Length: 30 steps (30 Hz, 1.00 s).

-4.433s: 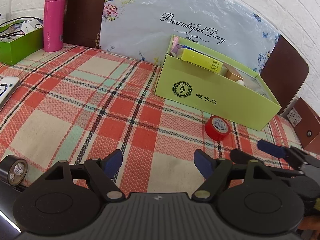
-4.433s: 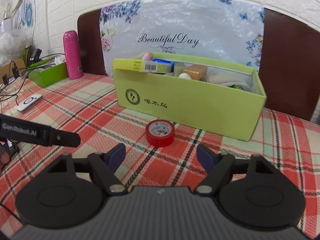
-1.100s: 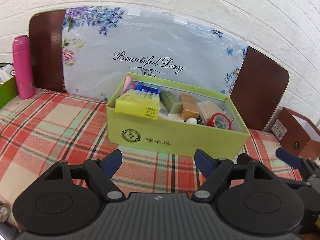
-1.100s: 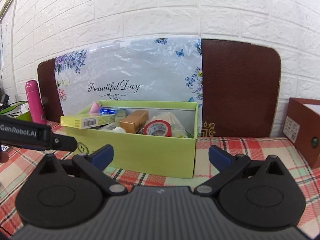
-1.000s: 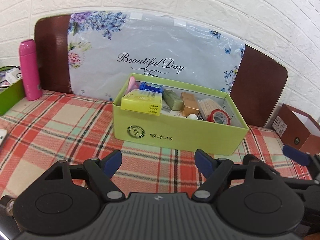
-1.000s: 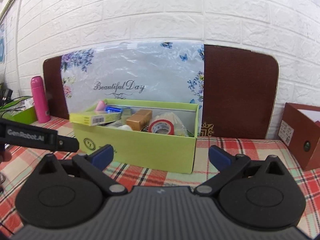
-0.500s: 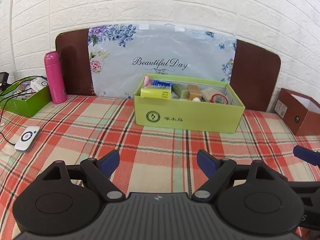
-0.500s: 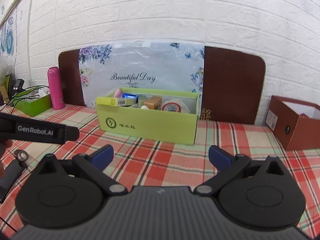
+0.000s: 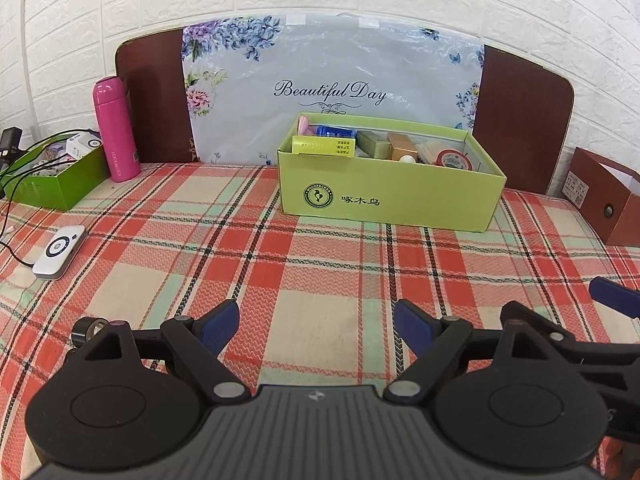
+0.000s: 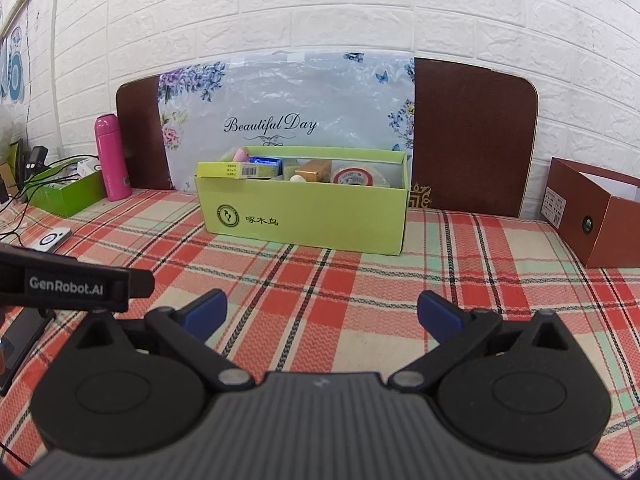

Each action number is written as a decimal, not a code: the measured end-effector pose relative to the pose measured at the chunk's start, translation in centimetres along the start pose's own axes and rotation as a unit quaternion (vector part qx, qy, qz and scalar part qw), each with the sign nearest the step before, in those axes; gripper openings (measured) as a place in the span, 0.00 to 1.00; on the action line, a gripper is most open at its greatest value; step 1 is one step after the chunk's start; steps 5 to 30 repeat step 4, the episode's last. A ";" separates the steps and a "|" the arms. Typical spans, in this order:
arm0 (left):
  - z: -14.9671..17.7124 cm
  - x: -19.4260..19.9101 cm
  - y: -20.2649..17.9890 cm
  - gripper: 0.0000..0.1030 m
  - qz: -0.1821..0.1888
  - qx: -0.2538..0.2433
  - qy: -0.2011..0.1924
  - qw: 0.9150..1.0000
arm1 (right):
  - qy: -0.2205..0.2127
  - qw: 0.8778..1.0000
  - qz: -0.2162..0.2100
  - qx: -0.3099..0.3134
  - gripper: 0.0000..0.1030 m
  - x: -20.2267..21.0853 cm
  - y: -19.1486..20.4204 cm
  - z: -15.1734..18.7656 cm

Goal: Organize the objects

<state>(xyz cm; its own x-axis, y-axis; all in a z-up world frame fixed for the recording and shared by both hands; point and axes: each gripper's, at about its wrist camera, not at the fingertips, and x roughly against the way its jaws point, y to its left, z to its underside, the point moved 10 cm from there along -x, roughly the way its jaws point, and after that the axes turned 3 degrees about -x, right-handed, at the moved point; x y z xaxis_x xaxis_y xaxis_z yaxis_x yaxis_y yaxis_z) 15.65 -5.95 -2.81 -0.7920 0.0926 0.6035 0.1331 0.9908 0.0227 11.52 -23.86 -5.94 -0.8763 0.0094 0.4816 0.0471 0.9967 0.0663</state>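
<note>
Left gripper [image 9: 316,326] and right gripper [image 10: 320,314]: jaws are held wide apart, nothing between them, above the plaid bench [image 9: 320,264]. Farther back, well beyond both, the red tape roll [image 9: 453,159] is seen lying inside the green box [image 9: 392,196].

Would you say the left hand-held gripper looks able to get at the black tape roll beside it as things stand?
Probably yes: the left hand-held gripper is open and empty, and the black tape roll lies uncovered on the cloth just left of it, though it must swing left.

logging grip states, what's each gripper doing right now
left gripper: open, holding nothing.
right gripper: open, holding nothing.
</note>
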 end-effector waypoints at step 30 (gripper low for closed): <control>0.2 -0.3 -0.1 0.85 0.004 -0.001 0.002 1.000 | 0.003 1.000 0.005 -0.006 1.00 -0.4 -0.5 0.0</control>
